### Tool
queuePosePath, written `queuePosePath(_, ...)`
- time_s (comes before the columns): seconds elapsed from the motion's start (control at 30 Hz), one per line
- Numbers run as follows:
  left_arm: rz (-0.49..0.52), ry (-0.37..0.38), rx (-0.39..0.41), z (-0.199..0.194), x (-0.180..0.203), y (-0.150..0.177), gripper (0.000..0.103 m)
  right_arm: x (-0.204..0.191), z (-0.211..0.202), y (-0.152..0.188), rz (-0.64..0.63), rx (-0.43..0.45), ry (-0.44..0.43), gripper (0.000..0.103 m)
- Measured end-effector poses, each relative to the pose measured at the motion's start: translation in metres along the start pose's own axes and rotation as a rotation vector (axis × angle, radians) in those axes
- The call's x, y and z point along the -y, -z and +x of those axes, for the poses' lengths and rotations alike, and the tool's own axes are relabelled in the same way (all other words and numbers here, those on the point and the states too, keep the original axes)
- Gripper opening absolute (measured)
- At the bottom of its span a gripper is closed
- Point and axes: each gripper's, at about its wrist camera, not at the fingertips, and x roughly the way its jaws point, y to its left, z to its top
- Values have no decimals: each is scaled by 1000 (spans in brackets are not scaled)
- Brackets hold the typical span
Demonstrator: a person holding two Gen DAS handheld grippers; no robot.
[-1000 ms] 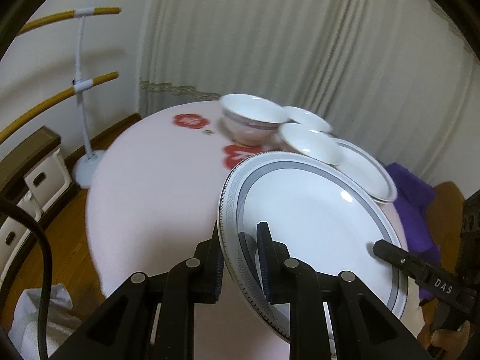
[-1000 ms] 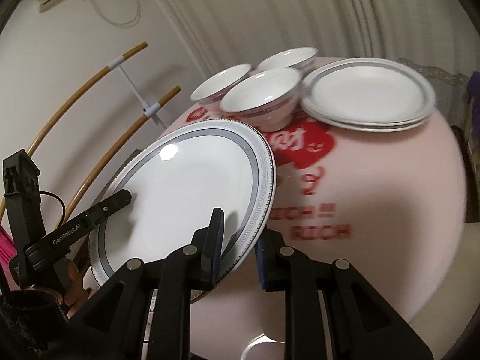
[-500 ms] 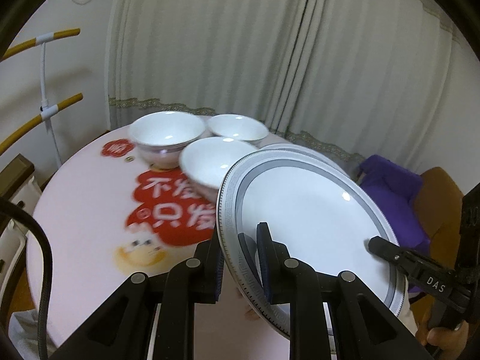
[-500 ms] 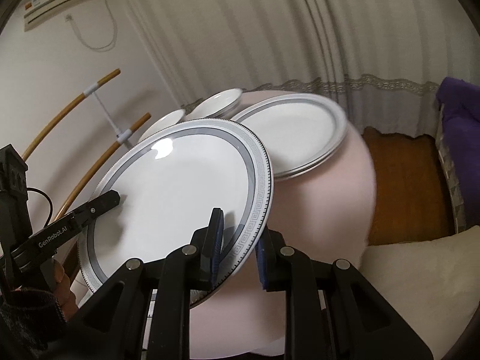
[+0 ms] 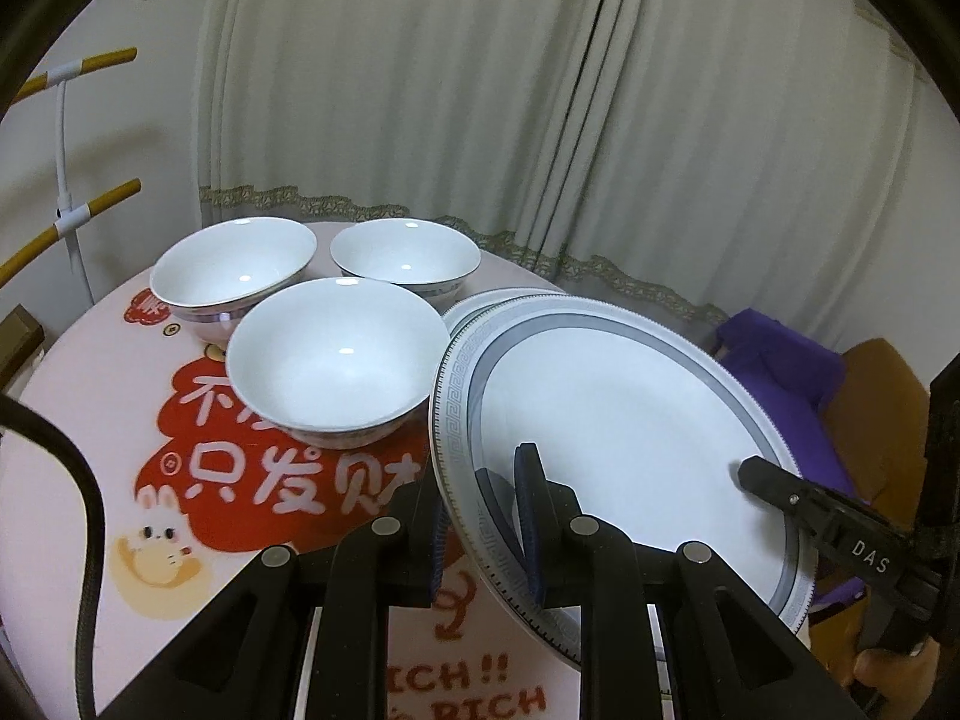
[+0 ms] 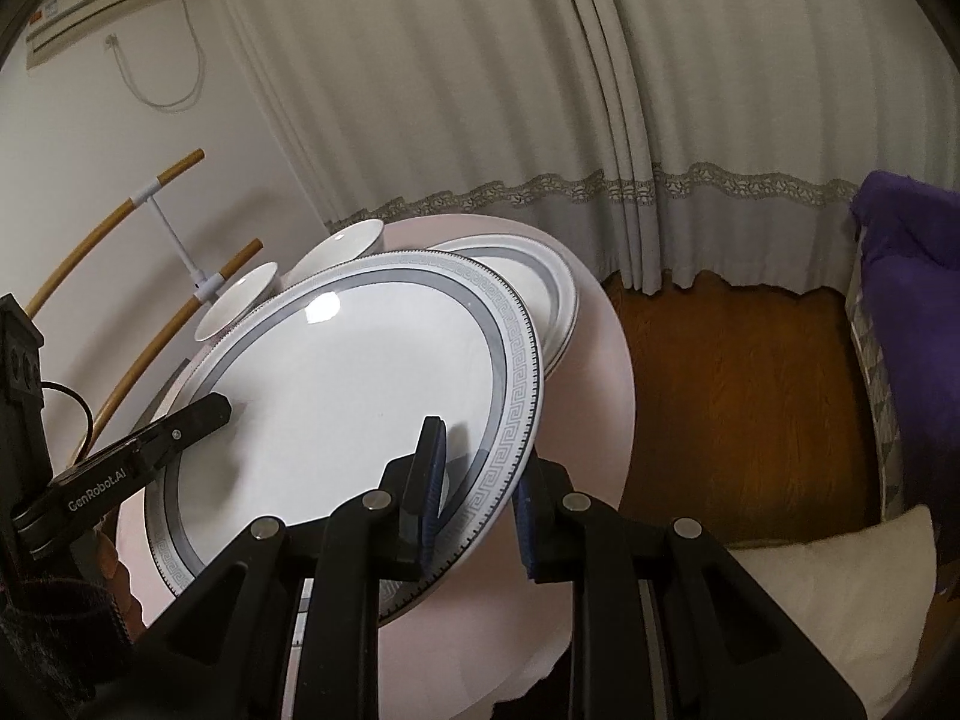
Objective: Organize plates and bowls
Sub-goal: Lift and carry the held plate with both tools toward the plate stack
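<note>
While both grippers are clamping opposite edges of one large plate (image 5: 606,420), that plate is hanging tilted in the lower right of the left wrist view and filling the centre left of the right wrist view (image 6: 354,402). The left gripper (image 5: 480,516) is pinching the plate's patterned grey rim at lower centre, its two blue-padded fingers nearly closed with only the rim between them. The right gripper (image 6: 477,498) is gripping the rim in the same way at lower centre of its own view, one finger lying over the white face and the other under the edge. Each gripper is also showing in the other's camera: the right one is reaching in from the lower right edge of the left view, and the left one is coming in from the lower left of the right view.

Behind the held plate, a stack of matching plates (image 6: 558,282) is sitting on the round table (image 5: 78,372), partly covered by the held one. Three white bowls (image 5: 339,354) are standing close together on the table left of centre in the left view, upright and unstacked. Pale curtains (image 5: 480,90) are hanging across the background, and a purple cloth (image 6: 906,252) is lying at the right edge of the right view
</note>
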Motion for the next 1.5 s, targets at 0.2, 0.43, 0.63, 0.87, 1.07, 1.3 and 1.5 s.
queuePosePath(0.2, -9, -12, -6, 24, 8, -10, 17, 16, 16, -11, -11, -22, -2, 21)
queuePosePath(0.43, -14, -20, -6, 49, 13, -23, 17, 27, 32, -27, -20, -36, 1, 21)
queuePosePath(0.63, -32, -31, -22, 68, 14, -28, 17, 30, 46, -37, -37, -53, 14, 21)
queuePosePath(0.87, -40, -45, -43, 86, 17, -28, 18, 38, 58, -45, -42, -72, 24, 21)
queuePosePath(1.07, -47, -47, -49, 92, 17, -30, 18, 38, 64, -46, -45, -83, 30, 21)
queuePosePath(1.3, -54, -54, -64, 98, 18, -31, 20, 33, 68, -50, -44, -102, 53, 21)
queuePosePath(1.5, -54, -62, -61, 94, 22, -31, 20, 31, 73, -54, -39, -120, 75, 22)
